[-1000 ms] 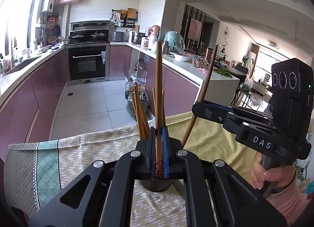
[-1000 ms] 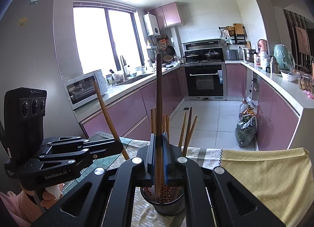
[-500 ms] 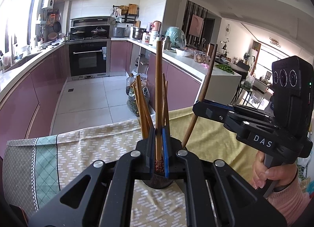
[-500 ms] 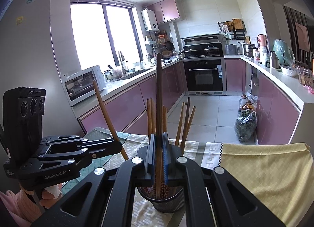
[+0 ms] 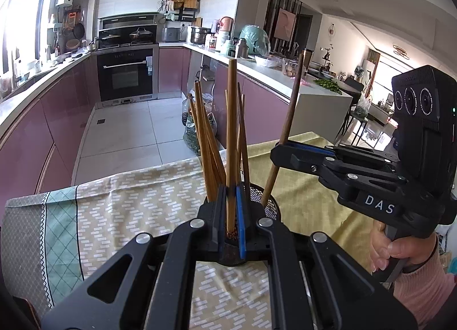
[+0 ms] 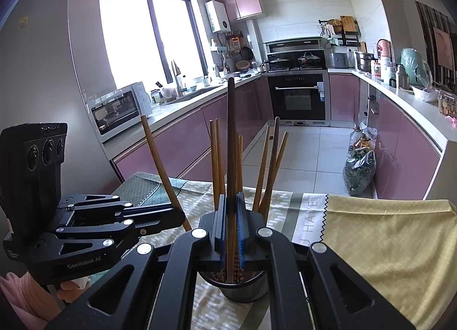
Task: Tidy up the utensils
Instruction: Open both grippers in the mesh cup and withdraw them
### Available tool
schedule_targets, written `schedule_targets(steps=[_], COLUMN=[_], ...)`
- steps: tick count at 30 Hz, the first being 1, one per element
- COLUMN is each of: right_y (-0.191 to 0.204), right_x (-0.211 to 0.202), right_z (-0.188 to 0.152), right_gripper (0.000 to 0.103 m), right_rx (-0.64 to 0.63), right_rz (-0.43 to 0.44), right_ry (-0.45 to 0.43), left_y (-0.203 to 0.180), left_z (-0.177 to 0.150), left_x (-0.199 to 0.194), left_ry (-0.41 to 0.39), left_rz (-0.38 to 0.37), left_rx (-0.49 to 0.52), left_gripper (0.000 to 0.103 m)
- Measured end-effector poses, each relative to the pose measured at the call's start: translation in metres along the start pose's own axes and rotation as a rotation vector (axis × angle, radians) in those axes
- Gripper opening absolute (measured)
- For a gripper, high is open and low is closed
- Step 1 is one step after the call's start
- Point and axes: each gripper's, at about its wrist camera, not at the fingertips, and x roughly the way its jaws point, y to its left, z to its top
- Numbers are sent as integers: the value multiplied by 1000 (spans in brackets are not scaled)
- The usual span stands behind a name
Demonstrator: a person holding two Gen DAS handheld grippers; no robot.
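1. While each pair of tongs carries one chopstick, the left wrist view shows the left gripper [image 5: 230, 210] clenched on a light wooden chopstick [image 5: 230, 136] that stands upright between its blue pads, its lower end over the mesh holder [image 5: 268, 201] directly below the fingertips. To the right of these tongs, the right gripper [image 5: 281, 150] pinches a darker chopstick [image 5: 288, 127] that slants down to the holder's rim.
2. From the right wrist view, the right gripper [image 6: 230, 215] is clamped on a dark chopstick [image 6: 230, 136], its patterned end already inside the holder [image 6: 238, 291] beneath the fingertips, among the other chopsticks [image 6: 272, 164]. The left gripper [image 6: 171, 218] sits to the left, grasping its stick [image 6: 162, 170].
3. Judged step: dropping both sticks into the holder. Next calls for lowering slightly, then opening without tipping the holder.
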Motion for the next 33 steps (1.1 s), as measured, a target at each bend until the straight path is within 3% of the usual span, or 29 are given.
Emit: schedule_targets(steps=[7,19,28,29,31,33], right_y=[-5,-9,-7,-7,-5,-4], right_x=[18,30,25,23,17,13], right_z=[-6,-8,-18,-19,-24,-27], right_gripper=[6,8,8,10,23,27], right_rx=[20,47,60,61,62,68], right_rz=[0,1,18,22,32,39], right_ry=[43,64,62,60,52,43], left_y=[8,20,23,23,22,22], left_z=[-3,-7,-20,-22,-25,-29], left_x=[23,46,37,34,29,23], left_ry=[54,73,43,37,21,-1], left_rz=[4,23,32,35,47,63], left_rx=[-16,-49,-54,-53,-51,-50], left_gripper=[7,8,21,25,31,36])
